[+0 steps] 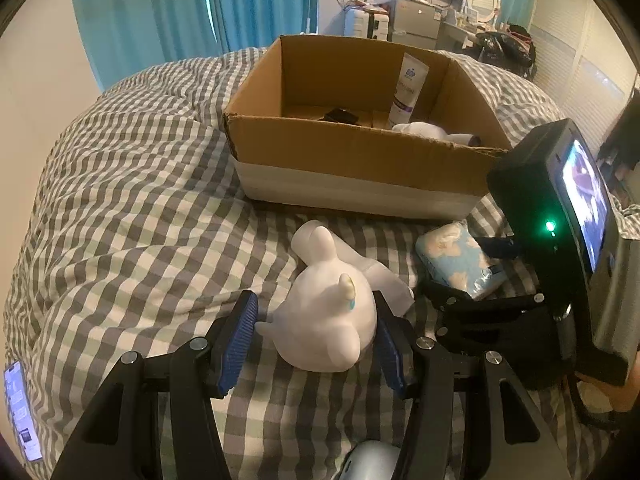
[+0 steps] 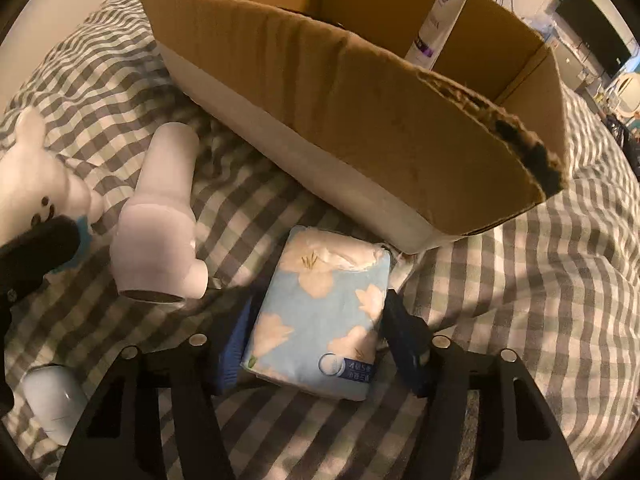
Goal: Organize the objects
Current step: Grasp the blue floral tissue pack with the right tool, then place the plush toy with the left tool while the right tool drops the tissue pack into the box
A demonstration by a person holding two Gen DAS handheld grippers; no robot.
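Note:
A white plush whale toy (image 1: pixel 326 320) lies on the checked bedcover between the blue pads of my left gripper (image 1: pixel 316 340); the jaws are open around it, with a gap on the left side. My right gripper (image 2: pixel 316 344) straddles a blue flowered tissue pack (image 2: pixel 320 312), its pads close against both sides. The pack also shows in the left wrist view (image 1: pixel 460 258), and the toy in the right wrist view (image 2: pixel 36 184). A white hair dryer (image 2: pixel 160 216) lies between toy and pack. An open cardboard box (image 1: pixel 360 160) stands behind, holding a white tube (image 1: pixel 406 88) and other items.
A phone (image 1: pixel 20 416) lies at the bed's left edge. A pale rounded object (image 2: pixel 54 402) sits near the grippers on the cover. Blue curtains (image 1: pixel 180 4) and cluttered furniture stand beyond the bed.

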